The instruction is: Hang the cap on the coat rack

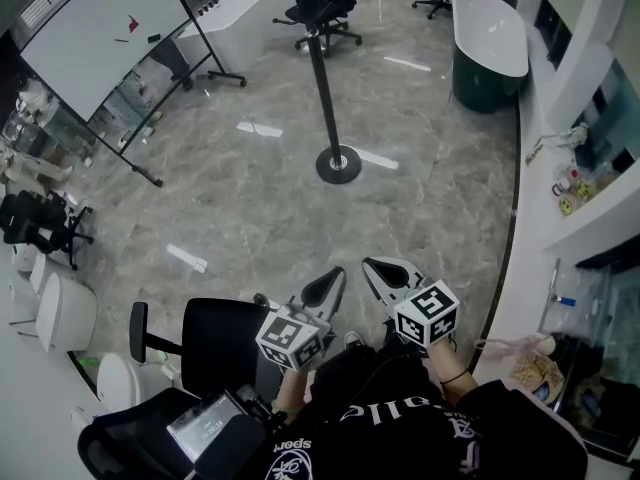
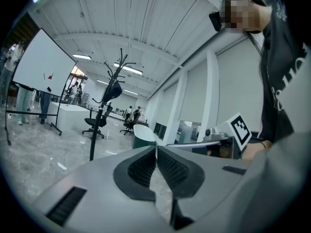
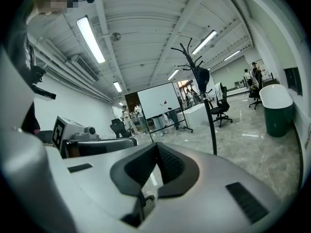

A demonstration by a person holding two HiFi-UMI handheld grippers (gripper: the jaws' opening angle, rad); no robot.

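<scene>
A black coat rack (image 1: 326,78) stands on a round base in the middle of the marble floor, well ahead of me. A dark cap (image 2: 112,90) hangs from one of its upper hooks, and the cap (image 3: 201,76) also shows in the right gripper view. In the head view my left gripper (image 1: 340,272) and right gripper (image 1: 368,263) are held side by side low in front of my body, both pointing toward the rack. The left gripper (image 2: 156,147) is shut with its pads together and nothing between them. So is the right gripper (image 3: 156,145).
A wheeled whiteboard (image 1: 95,28) stands at the left. A green and white tub (image 1: 490,38) sits at the far right beside a curved white counter (image 1: 540,218). A black office chair (image 1: 215,353) is close at my left. Other chairs and people are far off.
</scene>
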